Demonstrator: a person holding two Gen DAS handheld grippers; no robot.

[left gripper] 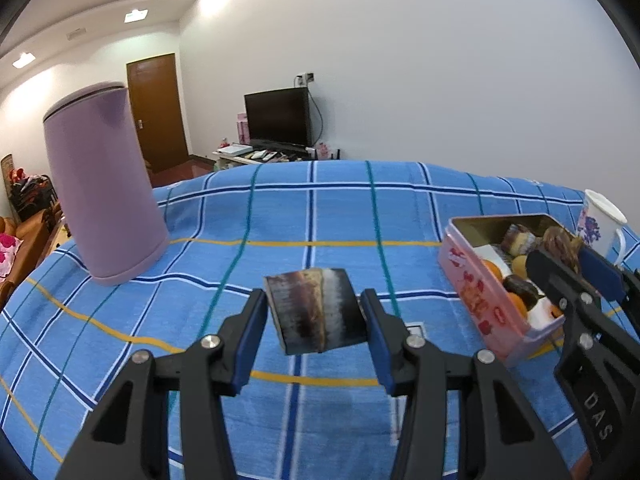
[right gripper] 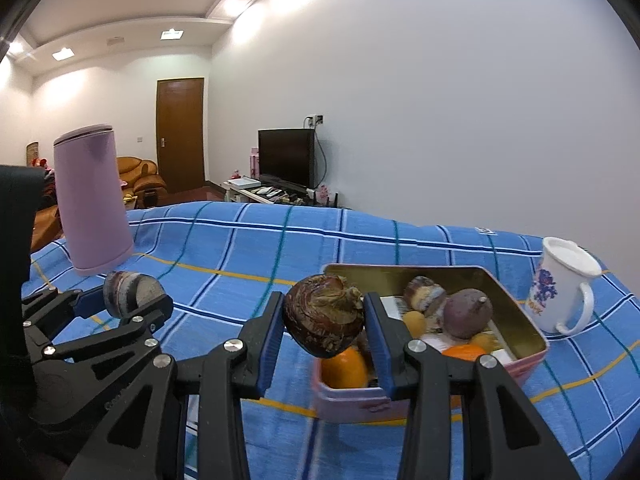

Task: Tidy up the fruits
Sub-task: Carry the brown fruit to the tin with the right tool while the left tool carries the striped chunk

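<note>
- Left wrist view: left claw (left gripper: 316, 312) grips a dark, streaked cut piece of fruit (left gripper: 316, 310) above the blue checked tabletop (left gripper: 280, 208)
- Right claw (right gripper: 325, 322) clamps a brown bulb-like fruit (right gripper: 325, 316) over the pink tin (right gripper: 516, 368)
- Purple canister (right gripper: 94, 200) far left, white mug (right gripper: 564, 292) right

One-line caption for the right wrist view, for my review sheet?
Right gripper holds a brown bulb-like fruit above the pink tin of fruits on a blue checked cloth.
</note>
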